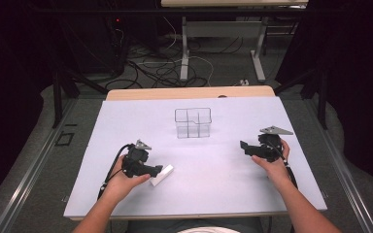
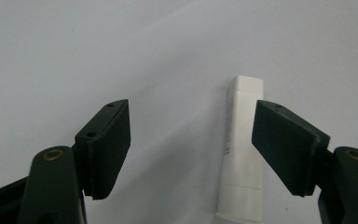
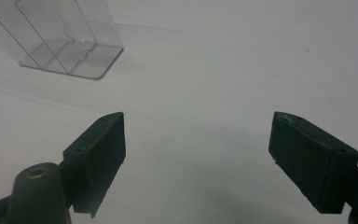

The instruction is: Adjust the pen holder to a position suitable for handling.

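A small white tube (image 1: 161, 174) lies flat on the white table cover, near the front left. My left gripper (image 1: 156, 170) is low over it and open. In the left gripper view the tube (image 2: 240, 154) lies lengthwise between the jaws, close beside the right jaw and far from the left one; the left gripper (image 2: 191, 107) does not press on it. My right gripper (image 1: 245, 147) hovers at the right of the table, pointing left, open with nothing in it. In the right gripper view the right gripper (image 3: 198, 119) has only bare cover between its jaws.
A clear plastic organizer (image 1: 193, 123) with several compartments stands upright at the middle back of the white cover (image 1: 213, 194), and the organizer (image 3: 60, 42) shows at the upper left of the right gripper view. Beyond the table are cables and table legs on the floor.
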Available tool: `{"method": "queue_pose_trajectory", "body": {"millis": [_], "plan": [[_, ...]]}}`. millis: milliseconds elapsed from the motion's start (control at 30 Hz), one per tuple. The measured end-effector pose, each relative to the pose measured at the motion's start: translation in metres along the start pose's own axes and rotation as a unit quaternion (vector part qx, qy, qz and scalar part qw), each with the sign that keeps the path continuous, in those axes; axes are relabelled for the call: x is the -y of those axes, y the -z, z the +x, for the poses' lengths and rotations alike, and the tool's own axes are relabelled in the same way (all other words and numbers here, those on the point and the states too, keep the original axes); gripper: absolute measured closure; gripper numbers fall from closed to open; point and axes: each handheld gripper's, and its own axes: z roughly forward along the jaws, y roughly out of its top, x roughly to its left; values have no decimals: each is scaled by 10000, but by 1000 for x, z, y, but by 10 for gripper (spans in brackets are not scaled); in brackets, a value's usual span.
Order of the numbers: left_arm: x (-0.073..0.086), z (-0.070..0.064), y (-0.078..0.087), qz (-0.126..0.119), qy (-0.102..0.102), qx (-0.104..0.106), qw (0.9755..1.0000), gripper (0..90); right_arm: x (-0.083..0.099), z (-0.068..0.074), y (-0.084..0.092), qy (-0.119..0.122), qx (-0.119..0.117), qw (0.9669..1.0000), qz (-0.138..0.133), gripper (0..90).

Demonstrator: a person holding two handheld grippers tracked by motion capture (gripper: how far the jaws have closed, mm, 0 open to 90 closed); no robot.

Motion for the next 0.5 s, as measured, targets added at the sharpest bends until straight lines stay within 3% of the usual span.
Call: {"method": "queue_pose_trajectory", "body": {"millis": [500], "plan": [[2,-7,-1,338,-72,103,9994,342,1,1,-1,66,-14,10000,7,180]]}}
